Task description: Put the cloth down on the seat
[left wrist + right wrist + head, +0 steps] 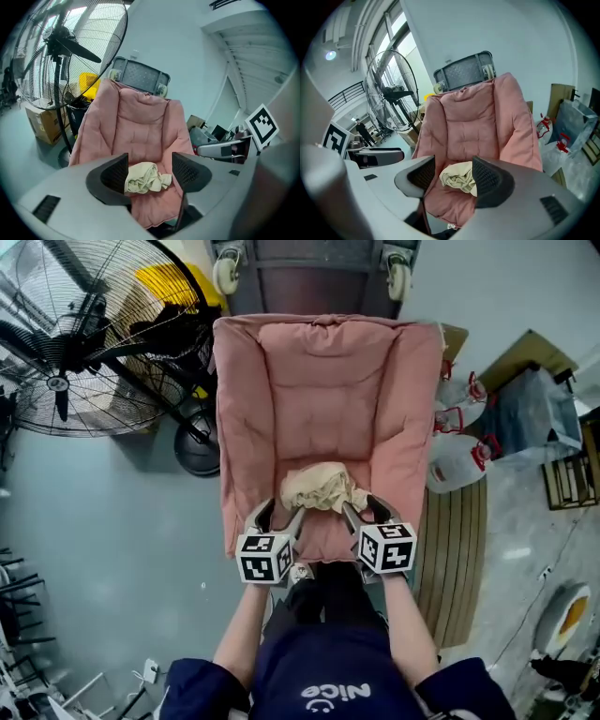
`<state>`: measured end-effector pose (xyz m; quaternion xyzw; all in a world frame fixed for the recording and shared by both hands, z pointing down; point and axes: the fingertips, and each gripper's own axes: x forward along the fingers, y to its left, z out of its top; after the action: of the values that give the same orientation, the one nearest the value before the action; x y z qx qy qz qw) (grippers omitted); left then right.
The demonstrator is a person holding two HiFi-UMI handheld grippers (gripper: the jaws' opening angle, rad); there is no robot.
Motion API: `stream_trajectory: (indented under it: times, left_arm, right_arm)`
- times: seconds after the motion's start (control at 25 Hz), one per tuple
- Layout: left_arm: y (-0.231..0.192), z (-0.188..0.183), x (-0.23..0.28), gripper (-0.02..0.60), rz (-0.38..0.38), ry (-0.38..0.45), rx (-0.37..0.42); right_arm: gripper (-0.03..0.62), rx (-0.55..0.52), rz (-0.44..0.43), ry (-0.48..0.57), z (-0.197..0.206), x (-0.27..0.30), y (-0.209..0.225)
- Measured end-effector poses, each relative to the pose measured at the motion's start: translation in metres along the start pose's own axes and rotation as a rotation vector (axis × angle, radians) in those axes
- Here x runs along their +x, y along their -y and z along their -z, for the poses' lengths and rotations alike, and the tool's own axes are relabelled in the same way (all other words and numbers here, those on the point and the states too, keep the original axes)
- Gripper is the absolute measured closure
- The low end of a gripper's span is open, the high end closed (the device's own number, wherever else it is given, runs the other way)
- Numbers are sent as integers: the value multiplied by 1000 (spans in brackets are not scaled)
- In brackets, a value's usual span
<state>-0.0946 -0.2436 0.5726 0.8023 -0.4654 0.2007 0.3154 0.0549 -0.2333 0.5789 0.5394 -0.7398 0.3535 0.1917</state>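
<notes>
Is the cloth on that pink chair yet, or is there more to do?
It looks done: the cream cloth lies crumpled on the pink seat. Nothing is in hand: the left gripper and right gripper flank it, fingers apart. What is left is probably only drawing away.

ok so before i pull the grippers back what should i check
1. Cloth resting on the pink seat: ok.
2. Left gripper jaws apart: ok.
3. Right gripper jaws apart: ok.
4. Cloth free of both grippers' jaws: cannot tell, its edges lie close to them.
5. Cloth spread flat: not ok, it is bunched up.
</notes>
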Motion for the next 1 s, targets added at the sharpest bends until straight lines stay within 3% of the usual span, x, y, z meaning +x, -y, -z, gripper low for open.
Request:
stream_trajectory:
  times: [0.16,0.36,0.6,1.0]
  left_arm:
    - [14,-17,-36,275,15,67,0]
    - [32,-36,-72,275,29,120,73]
    - [48,-61,-117,275,22,223,100]
    - [79,-104,-174,275,26,363,149]
  right_arm:
    - [368,-50,18,58,-16,-36,-9]
    - [368,-97,20,131,-35,-74,-22]
    - [368,-164,15,227,-52,-120,-38]
    - [368,-214,23,374,-85,-179,-51]
